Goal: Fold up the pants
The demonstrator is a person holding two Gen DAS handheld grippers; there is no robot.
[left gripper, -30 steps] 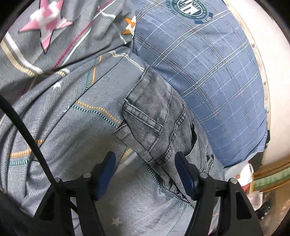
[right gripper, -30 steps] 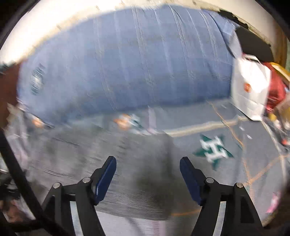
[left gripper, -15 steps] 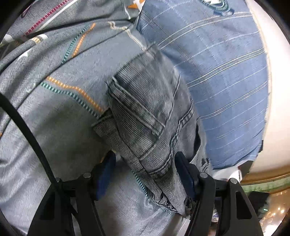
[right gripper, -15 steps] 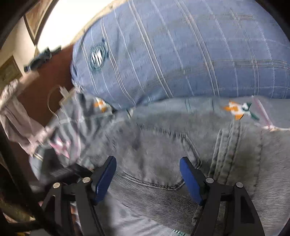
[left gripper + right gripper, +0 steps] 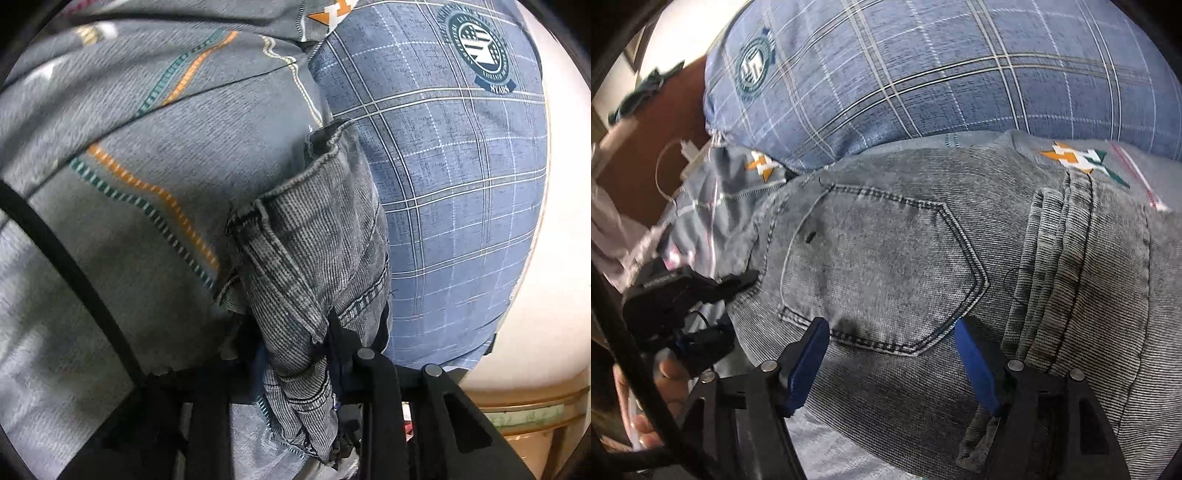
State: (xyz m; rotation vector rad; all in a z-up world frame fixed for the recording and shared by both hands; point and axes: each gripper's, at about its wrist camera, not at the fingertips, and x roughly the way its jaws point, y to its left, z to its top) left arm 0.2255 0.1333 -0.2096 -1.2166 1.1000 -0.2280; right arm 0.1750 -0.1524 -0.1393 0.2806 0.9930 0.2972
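Note:
Grey washed denim pants (image 5: pixel 886 258) lie on a grey patterned bedsheet (image 5: pixel 147 221), back pocket (image 5: pixel 879 273) up. In the left wrist view, the bunched waist edge of the pants (image 5: pixel 314 266) runs between the fingers of my left gripper (image 5: pixel 295 347). Its jaws are closing and pinch the denim, and cloth hides most of the pads. The right wrist view shows that gripper as a black body (image 5: pixel 672 295) at the pants' left edge. My right gripper (image 5: pixel 892 362) hovers open just above the pocket's lower edge, with its blue pads (image 5: pixel 809 354) on either side.
A blue plaid pillow (image 5: pixel 942 74) with a round crest lies against the far side of the pants. A person's hand (image 5: pixel 661 373) is at the lower left of the right view. A brown surface with a white cable (image 5: pixel 665 166) lies to the left. A wooden frame (image 5: pixel 524 410) edges the bed.
The left jaws have narrowed onto the denim waist edge, which was loose between them earlier. The right gripper has swung down from the pillow to hover over the back pocket.

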